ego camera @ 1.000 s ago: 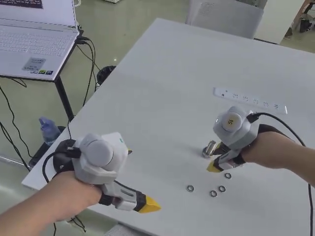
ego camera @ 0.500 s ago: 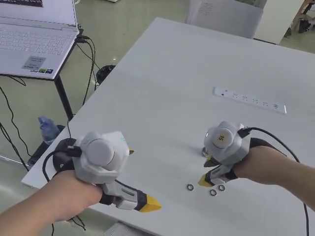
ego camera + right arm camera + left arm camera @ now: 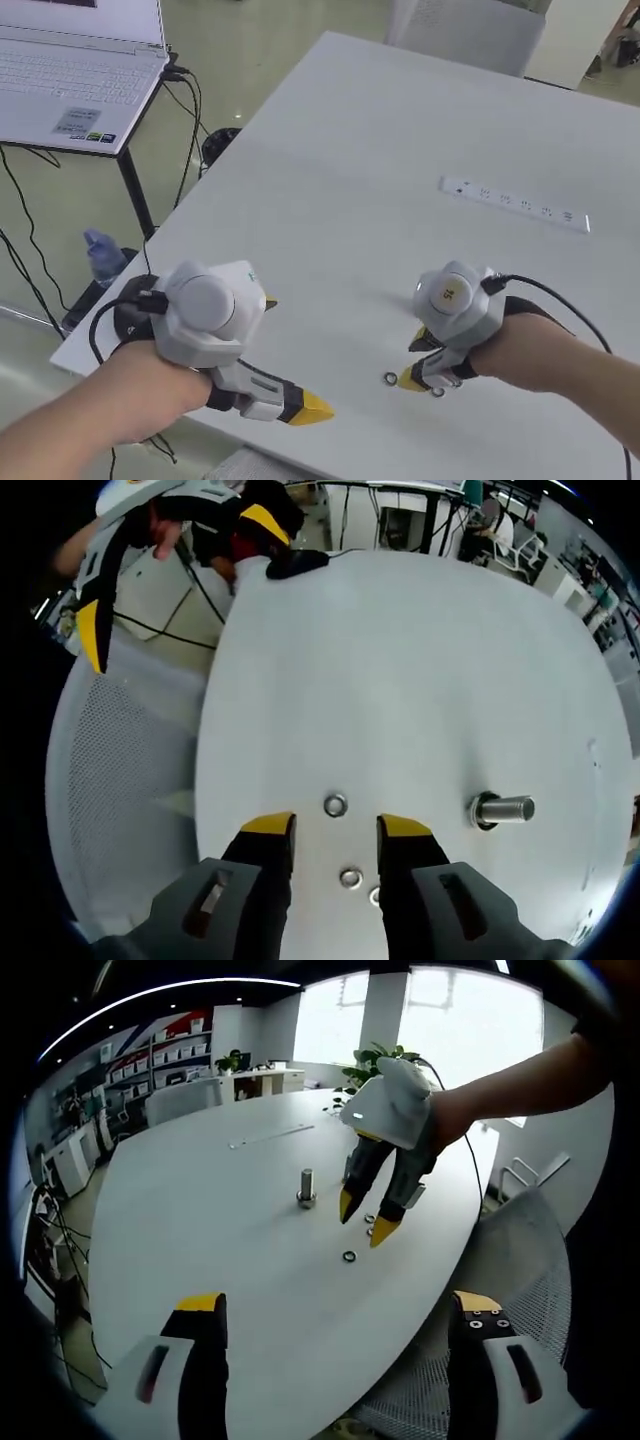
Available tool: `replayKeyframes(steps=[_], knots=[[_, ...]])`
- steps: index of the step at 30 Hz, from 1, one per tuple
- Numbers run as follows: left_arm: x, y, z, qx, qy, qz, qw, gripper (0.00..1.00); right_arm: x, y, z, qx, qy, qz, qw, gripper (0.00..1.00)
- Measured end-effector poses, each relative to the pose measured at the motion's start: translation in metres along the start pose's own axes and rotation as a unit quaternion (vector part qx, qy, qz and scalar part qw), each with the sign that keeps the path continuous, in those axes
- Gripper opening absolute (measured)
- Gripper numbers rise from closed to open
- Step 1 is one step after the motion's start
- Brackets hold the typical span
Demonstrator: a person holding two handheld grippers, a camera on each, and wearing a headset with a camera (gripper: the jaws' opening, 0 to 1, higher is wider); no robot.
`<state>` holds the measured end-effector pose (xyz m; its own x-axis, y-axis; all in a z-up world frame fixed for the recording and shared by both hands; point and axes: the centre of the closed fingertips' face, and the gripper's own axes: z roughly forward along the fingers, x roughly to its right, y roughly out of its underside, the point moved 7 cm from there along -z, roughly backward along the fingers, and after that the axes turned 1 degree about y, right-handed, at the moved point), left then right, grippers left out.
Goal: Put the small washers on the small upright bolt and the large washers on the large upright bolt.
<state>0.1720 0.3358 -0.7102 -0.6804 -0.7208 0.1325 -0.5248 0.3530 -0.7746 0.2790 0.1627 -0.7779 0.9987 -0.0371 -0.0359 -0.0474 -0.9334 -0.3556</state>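
**Head view.** The left tongs are hanging over the near edge of the white table, with their 2 yellow-tipped jaws spread wide. The right tongs are pointing down at the table with their tips close to it, and the view is not showing whether they touch. 2 washers are showing here. 1 washer is lying just beside the lower tip, on the side facing the left tongs. Another is peeking out from under the right tongs. 1 power strip is lying well beyond the right tongs. 1 laptop is sitting off the table, far beyond the left tongs.

**Left gripper view.** The left tongs' 2 jaws are rising far apart, with bare table between them. Ahead of them the right tongs are pointing down, their 2 tips a little parted. 1 bolt is standing upright on the table just beside those tips. 1 washer is lying between the 2 pairs of tongs, near the right pair's tips. More small rings are sitting right at those tips, too small to count.

**Right gripper view.** The right tongs' jaws are standing parted by a narrow gap and are gripping nothing. 3 washers are showing. 1 is lying just ahead of the gap between the tips. 2 more are lying farther back under that gap. 1 bolt is standing off to the side of the right-hand jaw, apart from it. The left tongs are showing far ahead, with their jaws wide apart.
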Motion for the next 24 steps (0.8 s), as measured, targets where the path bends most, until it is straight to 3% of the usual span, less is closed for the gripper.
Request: replayKeyframes(steps=[3,12,19,24], knots=[[0.0,0.001,0.002,0.0,0.002,-0.006,1.0,0.91,-0.003,0.003,0.01,-0.011,-0.003,-0.014,0.9998,0.34],[0.001,-0.001,0.001,-0.002,-0.001,0.001,1.0,0.89,-0.004,0.001,0.025,-0.013,0.002,-0.031,0.9994,0.32],[-0.005,-0.003,-0.001,0.001,-0.013,0.002,0.9999,0.91,-0.002,0.005,0.032,-0.015,0.003,-0.028,0.9995,0.31],[-0.003,-0.004,0.001,0.003,-0.005,-0.002,1.0,0.9,-0.001,0.004,0.033,-0.012,0.004,-0.029,0.9995,0.31]])
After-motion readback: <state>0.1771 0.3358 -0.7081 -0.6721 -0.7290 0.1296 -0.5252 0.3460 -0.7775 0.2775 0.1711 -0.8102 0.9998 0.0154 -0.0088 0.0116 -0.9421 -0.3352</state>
